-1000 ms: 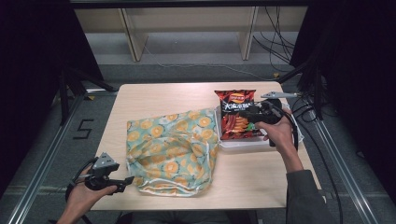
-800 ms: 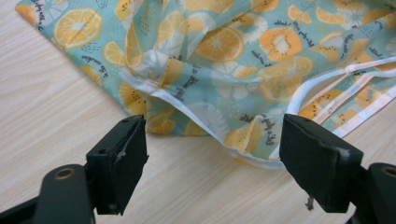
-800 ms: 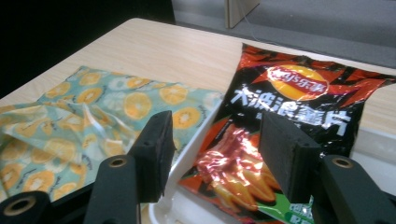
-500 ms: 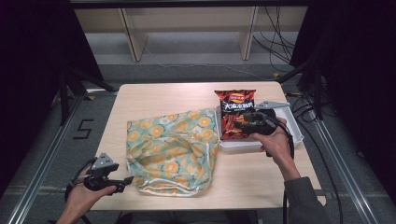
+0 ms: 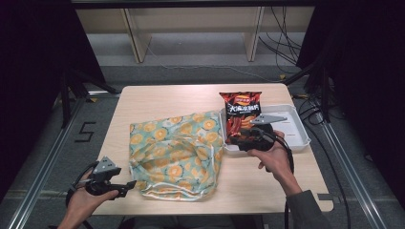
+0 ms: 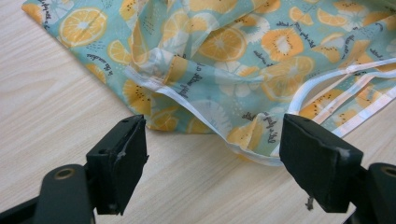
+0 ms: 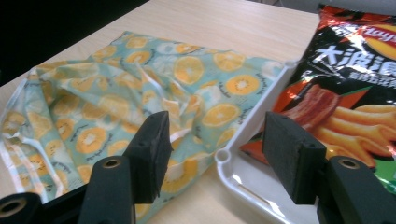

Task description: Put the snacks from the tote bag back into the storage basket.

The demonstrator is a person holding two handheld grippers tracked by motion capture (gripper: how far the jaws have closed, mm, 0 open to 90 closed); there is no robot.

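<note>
Wooden table [image 5: 167, 98] between dark curtains, grey floor [image 5: 191, 52] beyond

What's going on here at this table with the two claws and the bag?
A person holds a claw in each hand at a wooden table. The right claw has just been opening, nothing between its jaws, at the corner of the white tray where a red chip bag lies. The left claw is open at the hem of the orange-print drawstring bag, which lies flat and crumpled. Nothing is gripped yet.
</note>
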